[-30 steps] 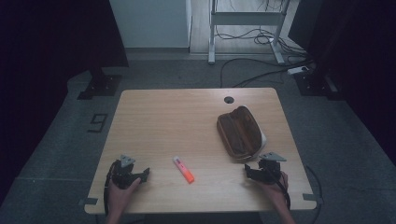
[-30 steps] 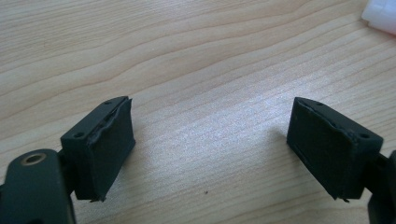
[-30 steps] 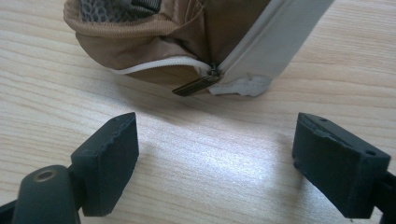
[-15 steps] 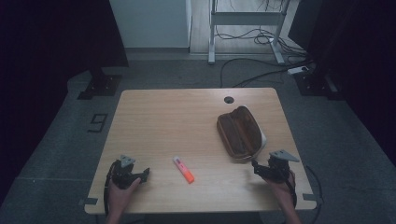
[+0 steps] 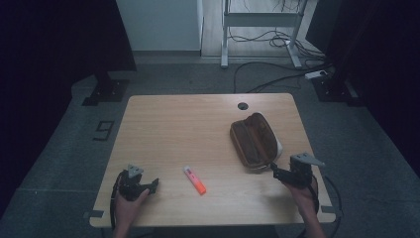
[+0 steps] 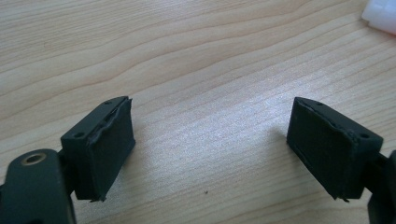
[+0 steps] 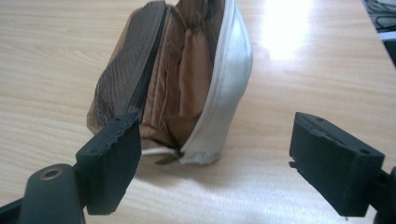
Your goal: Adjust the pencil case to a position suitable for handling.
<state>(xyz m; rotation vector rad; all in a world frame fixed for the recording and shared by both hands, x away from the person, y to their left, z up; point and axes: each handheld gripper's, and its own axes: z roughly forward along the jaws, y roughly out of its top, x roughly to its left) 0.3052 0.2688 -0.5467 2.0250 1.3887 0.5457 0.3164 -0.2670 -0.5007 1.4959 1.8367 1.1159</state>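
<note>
pouch (image 5: pixel 255 141), brown and unzipped, lies on the right half of the wooden table (image 5: pixel 188 124), its open mouth showing a tan lining and pale rim in the right gripper view (image 7: pixel 187 79). right gripper (image 5: pixel 285 174) hovers just beside its near end, jaws wide apart, nothing between them. orange marker (image 5: pixel 194 179) lies near the front middle. left gripper (image 5: pixel 148 186) rests at the front left corner, jaws also wide and empty over bare wood.
</note>
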